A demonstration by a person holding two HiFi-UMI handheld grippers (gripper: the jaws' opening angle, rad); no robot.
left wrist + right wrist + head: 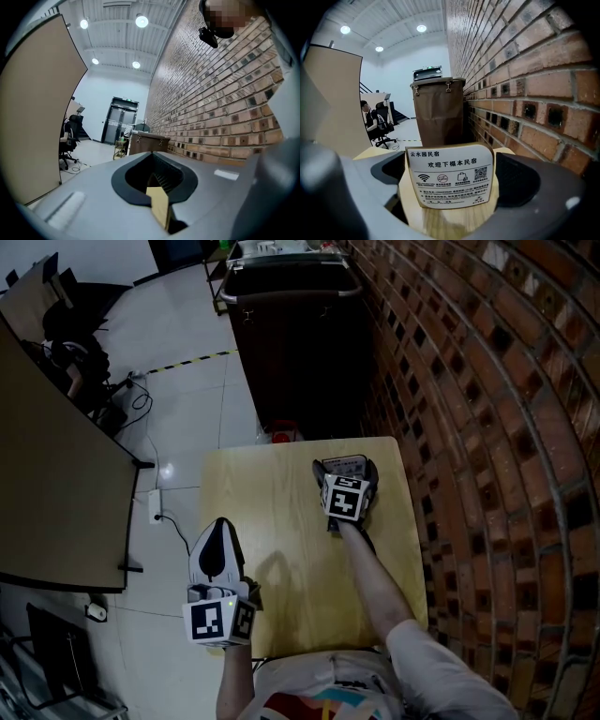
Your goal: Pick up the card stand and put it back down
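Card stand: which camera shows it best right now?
The right gripper view: the card stand fills the centre between the jaws, printed face towards the camera. The head view shows only a sliver of it beyond the right gripper. The left gripper view shows none of it.

- Office-like hall: brick wall point(487, 381) at right, glossy tiled floor point(178, 324) upper left.
- Swivel office chair point(72, 136), tall partition panel point(37, 117), round ceiling lights point(141, 21), dark double doors point(119, 126).
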